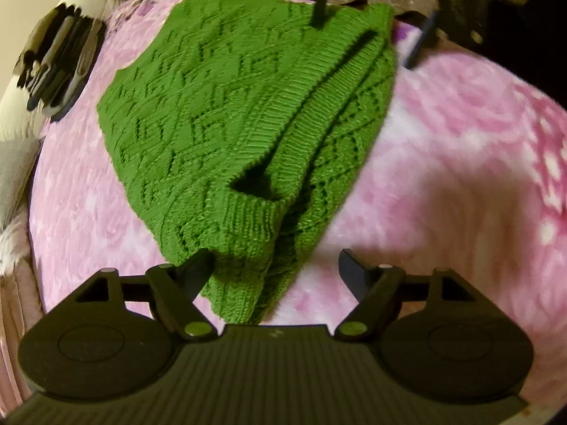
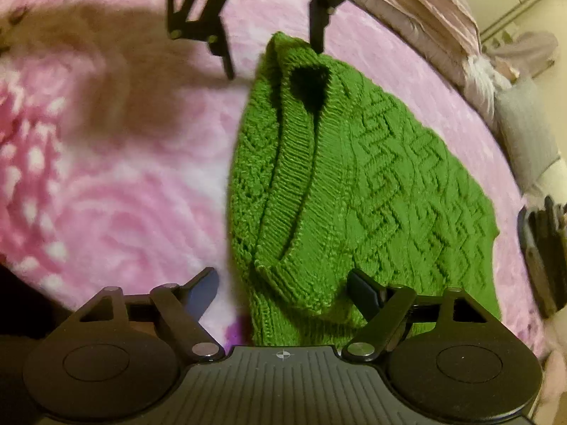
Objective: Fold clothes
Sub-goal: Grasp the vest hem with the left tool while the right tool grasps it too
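My wide-open left gripper (image 1: 276, 265) and right gripper (image 2: 281, 285) straddle opposite ends of the green cable-knit sweater (image 1: 230, 106), lying lengthwise between them on the pink bed (image 1: 443, 141).

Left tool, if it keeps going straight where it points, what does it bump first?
Probably the green sweater: the left tool stands open over its near corner on the pink blanket. Depth is hard to judge.
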Demonstrator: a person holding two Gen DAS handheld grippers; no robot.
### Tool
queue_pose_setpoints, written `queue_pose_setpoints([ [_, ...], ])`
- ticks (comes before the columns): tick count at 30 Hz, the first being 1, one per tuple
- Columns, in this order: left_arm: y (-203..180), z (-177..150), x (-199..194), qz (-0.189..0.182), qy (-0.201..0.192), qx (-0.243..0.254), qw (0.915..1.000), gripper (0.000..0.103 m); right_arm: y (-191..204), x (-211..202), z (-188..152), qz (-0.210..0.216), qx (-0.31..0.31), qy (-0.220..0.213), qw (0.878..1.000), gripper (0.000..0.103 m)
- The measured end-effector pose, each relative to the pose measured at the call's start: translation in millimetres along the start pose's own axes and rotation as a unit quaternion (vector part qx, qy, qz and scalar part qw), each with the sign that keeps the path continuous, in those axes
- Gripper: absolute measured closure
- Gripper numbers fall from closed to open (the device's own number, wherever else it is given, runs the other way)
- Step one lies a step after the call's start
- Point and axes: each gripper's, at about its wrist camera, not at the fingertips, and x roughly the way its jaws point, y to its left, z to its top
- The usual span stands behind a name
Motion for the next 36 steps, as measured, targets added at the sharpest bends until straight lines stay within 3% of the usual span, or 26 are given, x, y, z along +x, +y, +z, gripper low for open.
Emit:
queue_pose_setpoints([
  [3,-3,-3,6,0.007,-0.003,0.020,0.9998,0.028,-15,4,4,0.011,0.026,0.010,1.000,0.054],
  [6,-5,-5,12,0.023,-0.007,0.046,0.9986,0.027,-22,5,8,0.009,0.014,0.014,1.000,0.069],
  [7,-7,-6,13,0.031,-0.011,0.059,0.9978,0.025,-23,4,8,0.008,0.010,0.012,1.000,0.078],
  [10,-13,-7,15,0.050,-0.018,0.095,0.9941,0.025,-28,-9,8,0.010,0.030,0.005,0.999,0.087],
  [17,-11,-4,16,0.071,-0.020,0.095,0.9928,0.029,-66,-41,23,0.006,0.099,-0.008,0.995,0.089],
  [21,-3,1,16,0.092,-0.016,0.099,0.9907,0.049,-78,-55,29,0.009,0.112,-0.005,0.994,0.089],
  [25,13,10,5,0.070,-0.013,0.095,0.9930,0.080,-90,-63,33,0.011,0.115,0.000,0.993,0.089],
  [28,32,14,-14,0.045,-0.013,0.082,0.9956,0.086,-101,-70,36,0.015,0.121,0.003,0.993,0.089],
  [36,118,48,-70,-0.016,-0.015,0.052,0.9984,0.088,-145,-111,33,0.021,0.195,0.001,0.981,0.090],
])
